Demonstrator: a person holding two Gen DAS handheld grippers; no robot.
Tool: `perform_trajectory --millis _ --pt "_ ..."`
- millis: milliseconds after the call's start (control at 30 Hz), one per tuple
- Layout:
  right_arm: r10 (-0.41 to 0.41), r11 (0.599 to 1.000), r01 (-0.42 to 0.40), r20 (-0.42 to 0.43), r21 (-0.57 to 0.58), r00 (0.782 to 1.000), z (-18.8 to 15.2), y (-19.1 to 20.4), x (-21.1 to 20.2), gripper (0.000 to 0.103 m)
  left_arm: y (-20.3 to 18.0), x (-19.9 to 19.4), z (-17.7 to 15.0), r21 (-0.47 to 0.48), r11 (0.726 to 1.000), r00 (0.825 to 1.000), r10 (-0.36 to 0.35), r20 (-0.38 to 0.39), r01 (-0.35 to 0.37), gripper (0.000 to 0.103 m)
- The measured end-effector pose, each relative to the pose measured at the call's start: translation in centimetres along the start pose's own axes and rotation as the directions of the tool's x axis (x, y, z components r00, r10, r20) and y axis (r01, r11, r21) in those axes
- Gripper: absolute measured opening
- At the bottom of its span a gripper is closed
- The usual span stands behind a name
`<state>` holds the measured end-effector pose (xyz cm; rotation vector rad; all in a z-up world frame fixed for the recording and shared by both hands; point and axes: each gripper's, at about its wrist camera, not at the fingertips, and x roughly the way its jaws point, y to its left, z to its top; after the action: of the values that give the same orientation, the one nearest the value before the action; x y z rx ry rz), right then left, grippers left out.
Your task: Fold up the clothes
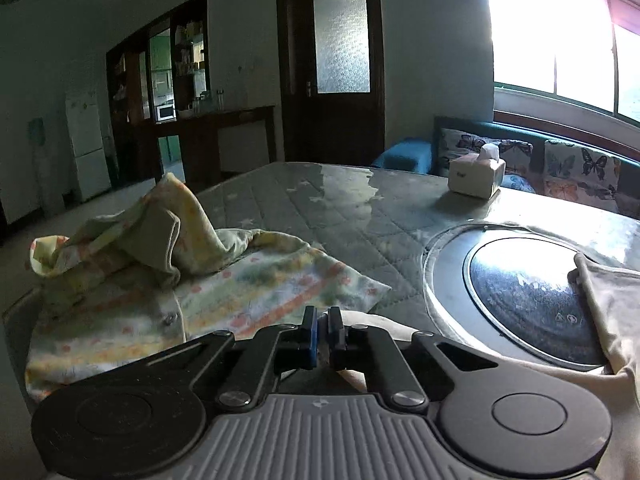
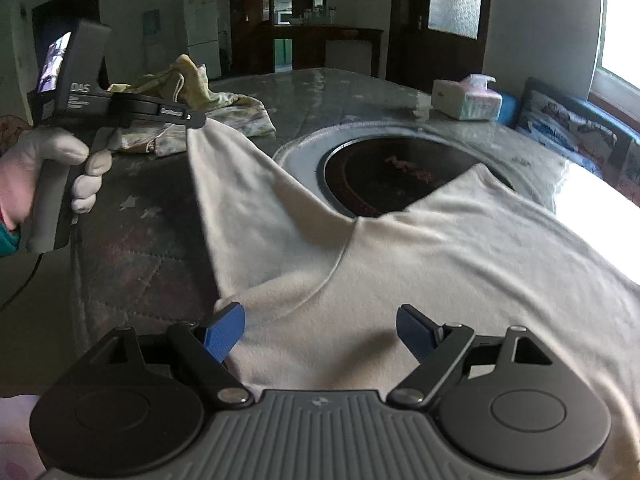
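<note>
Right wrist view shows the big table (image 2: 360,92) with its quilted cover under clear plastic and a round black cooktop (image 2: 384,176) sunk in the middle. The cream shirt (image 2: 420,248) lies spread over the near side of the table, and one part of it covers the near edge of the cooktop. The left gripper (image 2: 196,118), held by a gloved hand (image 2: 60,172), is clenched on one corner of the shirt and lifts it, so the cloth hangs like a tent from this point. The right gripper (image 2: 320,330) is released, its blue pads wide apart just above the near hem. To do the fold well, I think the right one should pinch the hem first, then both carry the cloth across together, keeping it tight. A flowered garment (image 2: 224,100) lies crumpled behind, and a tissue box (image 2: 466,98) stands far on the right
</note>
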<state>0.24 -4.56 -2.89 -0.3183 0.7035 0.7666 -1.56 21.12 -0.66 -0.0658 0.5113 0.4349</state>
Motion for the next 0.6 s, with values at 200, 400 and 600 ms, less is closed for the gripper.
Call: perform_trajectory --millis 200,400,600 --pt "0.004 1.0 -0.004 0.032 0.007 0.999 0.7 0.4 -0.4 0.085 0.2 -0.2 0.1 -0.014 1.0 1.0 -0.011 -0.001 0.011 0.005" --pt "0.024 1.0 -0.024 0.001 0.003 1.0 0.8 1.1 0.7 0.085 -0.6 -0.7 2.3 0.026 0.999 0.997 -0.028 0.074 0.026 0.005" --pt "0.028 1.0 -0.028 0.019 0.007 0.999 0.8 1.3 0.1 0.085 -1.4 -0.6 3.3 0.066 0.997 0.993 -0.045 0.105 0.039 0.005"
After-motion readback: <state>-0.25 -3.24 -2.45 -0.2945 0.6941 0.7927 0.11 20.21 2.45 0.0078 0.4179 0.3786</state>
